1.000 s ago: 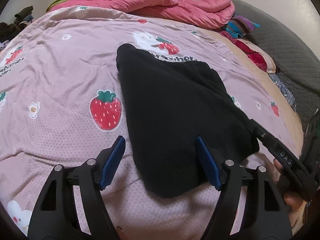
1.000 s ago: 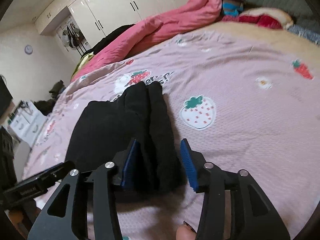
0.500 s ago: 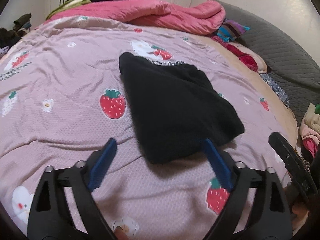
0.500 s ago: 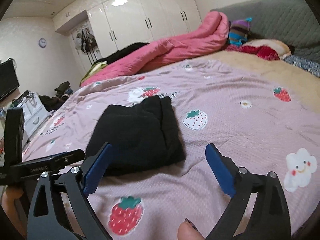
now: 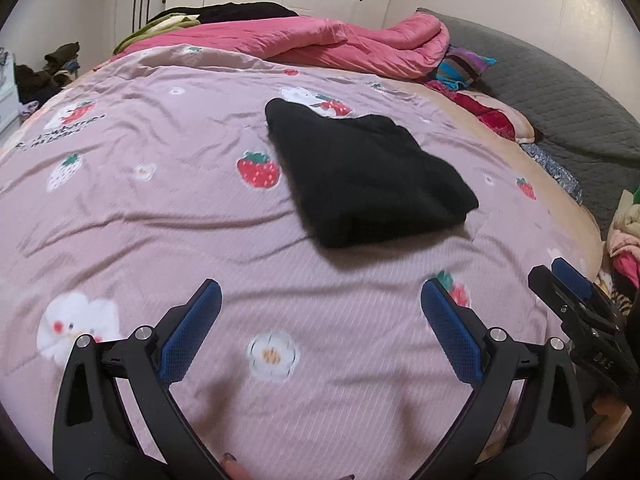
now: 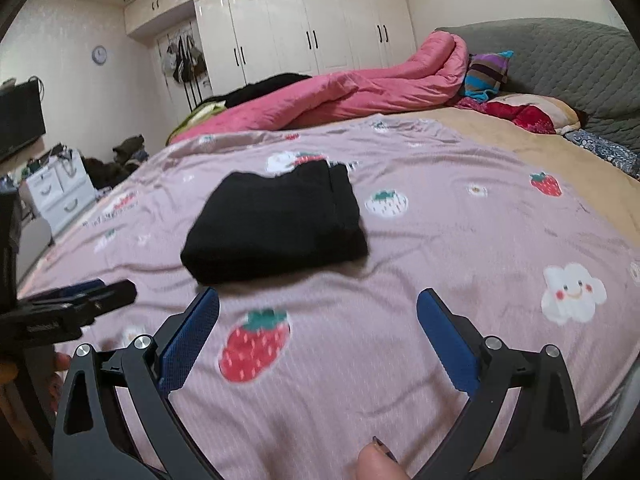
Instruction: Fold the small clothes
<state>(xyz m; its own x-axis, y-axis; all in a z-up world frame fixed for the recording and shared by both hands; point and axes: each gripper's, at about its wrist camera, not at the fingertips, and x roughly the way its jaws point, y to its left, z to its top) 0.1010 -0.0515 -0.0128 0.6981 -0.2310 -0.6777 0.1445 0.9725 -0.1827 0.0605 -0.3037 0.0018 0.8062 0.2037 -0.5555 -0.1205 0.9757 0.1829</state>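
White lettering reading "DAS" stands on the right claw (image 5: 604,364) body, while the print on the pink bedsheet (image 5: 120,200) is too blurred to read.

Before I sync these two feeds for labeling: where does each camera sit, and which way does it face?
Left wrist: on the left gripper, low over the bedspread, facing the folded black garment and wardrobe; its open jaws and the right gripper at the right edge show.
Right wrist: on the right gripper, facing the same garment; its open jaws, a fingertip and the left gripper at the left edge show.
Shared: garment, bedspread, pink duvet.
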